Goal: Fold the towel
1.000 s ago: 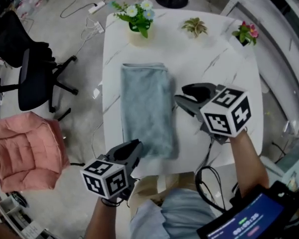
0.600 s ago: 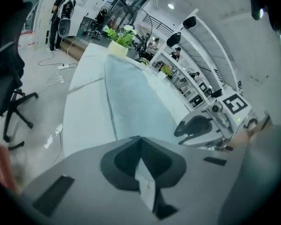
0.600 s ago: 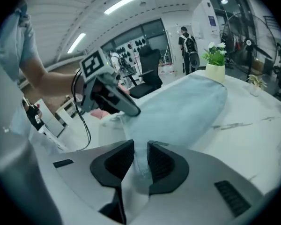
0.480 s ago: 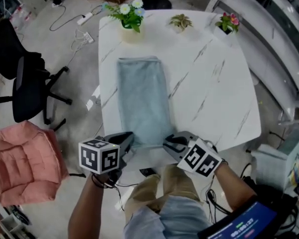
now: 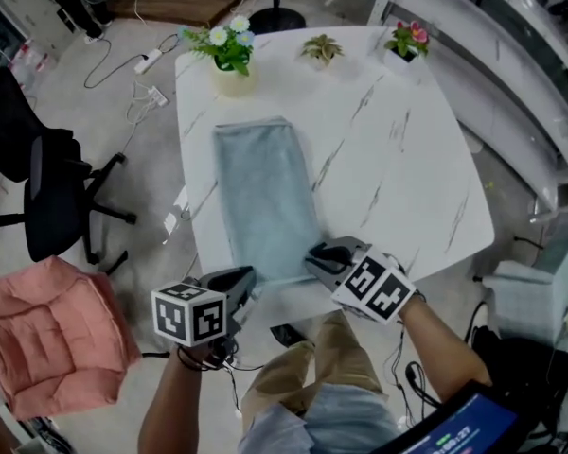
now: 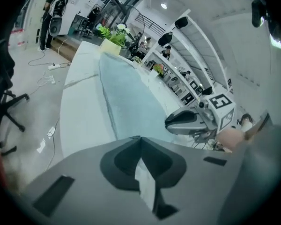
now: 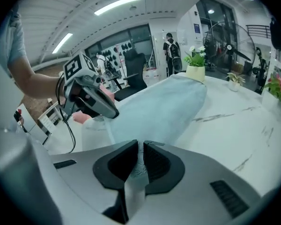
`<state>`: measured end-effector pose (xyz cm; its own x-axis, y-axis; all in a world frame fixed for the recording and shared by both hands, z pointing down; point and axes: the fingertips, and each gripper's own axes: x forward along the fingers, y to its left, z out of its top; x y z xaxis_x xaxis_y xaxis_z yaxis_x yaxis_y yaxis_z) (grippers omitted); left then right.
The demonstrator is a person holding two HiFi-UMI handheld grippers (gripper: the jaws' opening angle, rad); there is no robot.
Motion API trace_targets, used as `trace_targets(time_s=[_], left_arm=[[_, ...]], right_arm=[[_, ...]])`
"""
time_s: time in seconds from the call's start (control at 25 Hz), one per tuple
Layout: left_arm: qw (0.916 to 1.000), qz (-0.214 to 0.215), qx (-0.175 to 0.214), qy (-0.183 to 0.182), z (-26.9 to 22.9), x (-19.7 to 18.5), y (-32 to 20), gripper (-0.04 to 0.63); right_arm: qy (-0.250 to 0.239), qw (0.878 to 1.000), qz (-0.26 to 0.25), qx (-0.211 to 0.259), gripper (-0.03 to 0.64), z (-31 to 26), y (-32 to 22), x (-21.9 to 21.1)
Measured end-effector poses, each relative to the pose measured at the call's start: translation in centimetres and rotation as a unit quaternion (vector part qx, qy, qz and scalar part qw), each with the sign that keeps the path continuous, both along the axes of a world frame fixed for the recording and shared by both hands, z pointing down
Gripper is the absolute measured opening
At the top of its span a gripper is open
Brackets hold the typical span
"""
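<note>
Towel (image 5: 265, 197) is a pale blue-grey strip, already folded long and narrow, lying flat on the white, grey-veined marble tabletop (image 5: 398, 159). Its long axis runs from the near edge straight out toward the potted flowers (image 5: 229, 57) on the far side. The fabric looks soft and a bit fuzzy, with pretty straight edges and a squared-off far end. Left gripper (image 5: 244, 276) sits at the near left corner, jaws pinched tight on the cloth. Right gripper (image 5: 314, 255) is at the near right corner. Its jaws have just been closing, now down to a narrow slit with the towel caught between the pads.
</note>
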<state>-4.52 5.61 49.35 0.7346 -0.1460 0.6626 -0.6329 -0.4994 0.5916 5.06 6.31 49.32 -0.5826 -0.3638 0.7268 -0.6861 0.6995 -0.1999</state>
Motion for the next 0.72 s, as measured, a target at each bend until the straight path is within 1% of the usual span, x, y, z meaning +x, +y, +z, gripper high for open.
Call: trace_targets(time_s=[0.12,0.32,0.44,0.52,0.6,0.64,0.72], left_arm=[[1.0000,-0.005,-0.003,0.002,0.2,-0.2,-0.2,0.008],[1.0000,0.002,0.002,-0.004,0.5,-0.1,-0.2,0.008],[0.9999,0.002,0.007,-0.008,-0.2,-0.5,-0.4,0.009],[0.9996,-0.002,0.029,-0.007,-2.1,-0.8,-1.0,0.009],[0.9987,0.009,0.050,0.007,-4.4,0.2,-1.5,0.009],[0.9981,0.023,0.056,0.015,-5.3,1.4,-1.5,0.011],[0.9959,0.063,0.060,0.025,-6.4,4.6,-1.0,0.011]], right_arm=[[-0.006,1.000,0.012,-0.001,0.050,0.3,0.7,0.5],[-0.010,0.999,0.032,-0.006,0.043,0.6,1.5,1.7],[-0.011,0.999,0.030,-0.009,0.046,0.0,2.0,2.3],[-0.022,0.999,0.033,0.009,0.051,-2.5,1.0,2.5],[-0.030,0.997,0.051,0.044,0.054,-5.8,-2.1,3.2],[-0.021,0.996,0.060,0.066,0.055,-7.2,-4.2,3.7],[0.021,0.991,0.066,0.112,0.060,-9.1,-8.7,4.9]])
